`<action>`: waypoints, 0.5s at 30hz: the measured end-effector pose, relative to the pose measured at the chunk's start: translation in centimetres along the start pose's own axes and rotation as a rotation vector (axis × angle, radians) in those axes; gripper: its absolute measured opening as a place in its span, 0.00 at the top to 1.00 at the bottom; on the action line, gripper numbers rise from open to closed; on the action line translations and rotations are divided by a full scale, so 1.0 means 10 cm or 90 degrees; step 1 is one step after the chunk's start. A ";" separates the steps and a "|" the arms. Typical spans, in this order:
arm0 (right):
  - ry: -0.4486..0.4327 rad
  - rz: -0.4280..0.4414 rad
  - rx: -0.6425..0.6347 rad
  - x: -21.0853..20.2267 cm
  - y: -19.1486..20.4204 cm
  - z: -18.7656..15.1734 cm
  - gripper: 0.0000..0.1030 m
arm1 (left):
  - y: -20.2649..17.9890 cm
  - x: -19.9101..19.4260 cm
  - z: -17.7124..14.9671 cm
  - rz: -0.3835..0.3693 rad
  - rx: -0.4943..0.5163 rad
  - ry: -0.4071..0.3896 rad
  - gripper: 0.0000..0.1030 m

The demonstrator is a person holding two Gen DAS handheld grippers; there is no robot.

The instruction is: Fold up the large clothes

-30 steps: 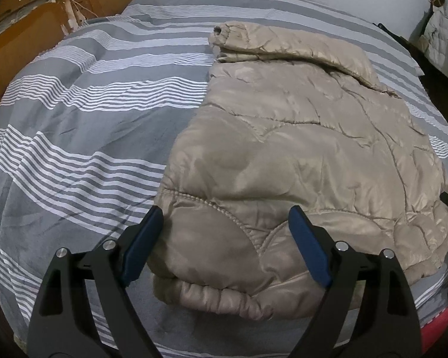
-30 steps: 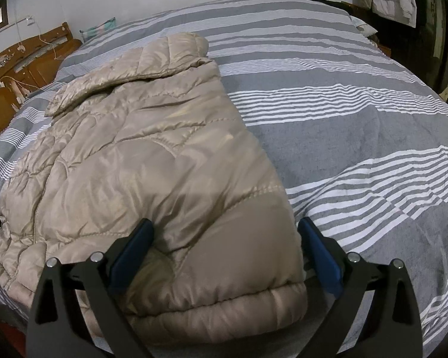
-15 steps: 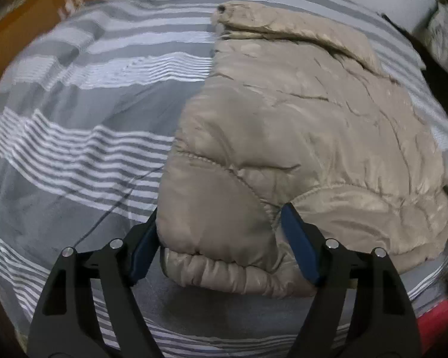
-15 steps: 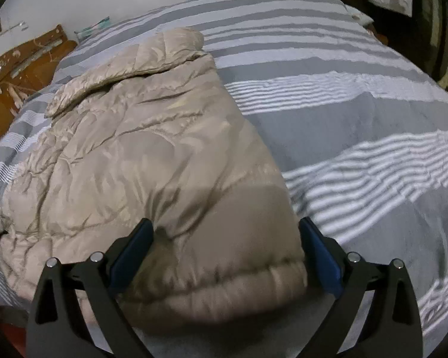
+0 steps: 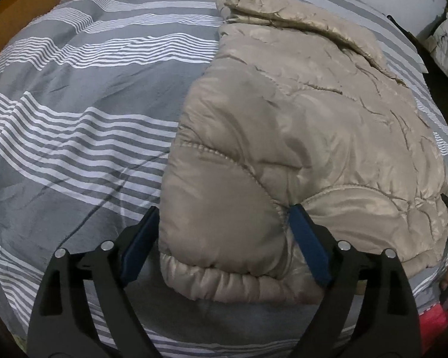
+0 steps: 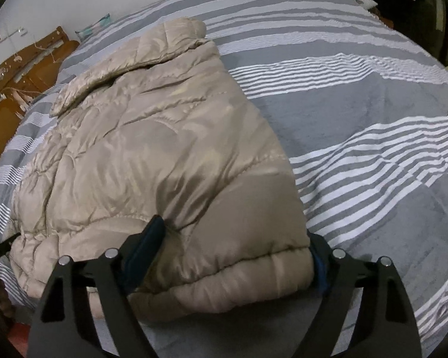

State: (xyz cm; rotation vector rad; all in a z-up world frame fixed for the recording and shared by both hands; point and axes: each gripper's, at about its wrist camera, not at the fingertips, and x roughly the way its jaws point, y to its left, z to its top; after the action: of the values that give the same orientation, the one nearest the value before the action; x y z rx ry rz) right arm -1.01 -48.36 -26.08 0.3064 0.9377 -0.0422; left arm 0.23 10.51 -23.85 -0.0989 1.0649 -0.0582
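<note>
A beige quilted puffer jacket (image 5: 298, 137) lies flat on a grey and white striped bed, its sleeves folded in and its collar at the far end. It also shows in the right wrist view (image 6: 152, 155). My left gripper (image 5: 224, 232) is open, its blue pads on either side of the jacket's near left hem corner. My right gripper (image 6: 239, 244) is open around the near right hem corner, and the fabric hides most of its right pad.
The striped bedcover (image 5: 74, 125) spreads wide on both sides (image 6: 373, 149). A wooden headboard (image 6: 21, 68) stands at the far left. A pale jacket (image 5: 445, 47) hangs at the far right. The bed's near edge lies just below the grippers.
Both grippers have moved forward and down onto the hem. The jaws have narrowed a little around the two hem corners, which now bulge between the pads.
</note>
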 end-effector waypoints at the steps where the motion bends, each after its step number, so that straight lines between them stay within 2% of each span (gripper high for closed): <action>1: 0.002 0.001 0.001 0.01 0.00 0.00 0.18 | 0.00 0.00 0.00 0.000 0.001 0.001 0.15; 4: 0.006 0.003 0.001 0.03 0.00 0.00 0.18 | -0.02 0.01 0.00 0.006 0.006 0.004 0.15; 5: 0.005 0.003 0.000 0.02 0.00 0.00 0.19 | -0.03 0.00 0.00 0.007 0.009 0.002 0.19; 7: 0.001 0.011 -0.003 0.01 0.01 0.01 0.26 | -0.11 -0.02 0.02 0.000 0.022 -0.003 0.28; 11: -0.011 0.016 -0.027 -0.04 0.10 0.00 0.44 | -0.17 -0.09 0.01 0.021 0.044 -0.019 0.49; 14: -0.023 0.014 -0.036 -0.09 0.14 0.03 0.63 | -0.11 -0.16 0.07 0.009 0.020 -0.023 0.65; 15: -0.023 0.017 -0.034 -0.10 0.14 0.05 0.68 | -0.08 -0.18 0.11 -0.006 0.008 -0.026 0.68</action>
State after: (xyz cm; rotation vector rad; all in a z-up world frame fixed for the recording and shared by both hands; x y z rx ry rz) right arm -1.02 -47.24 -24.66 0.2674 0.8968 0.0013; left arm 0.30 9.97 -21.63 -0.0933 1.0237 -0.0712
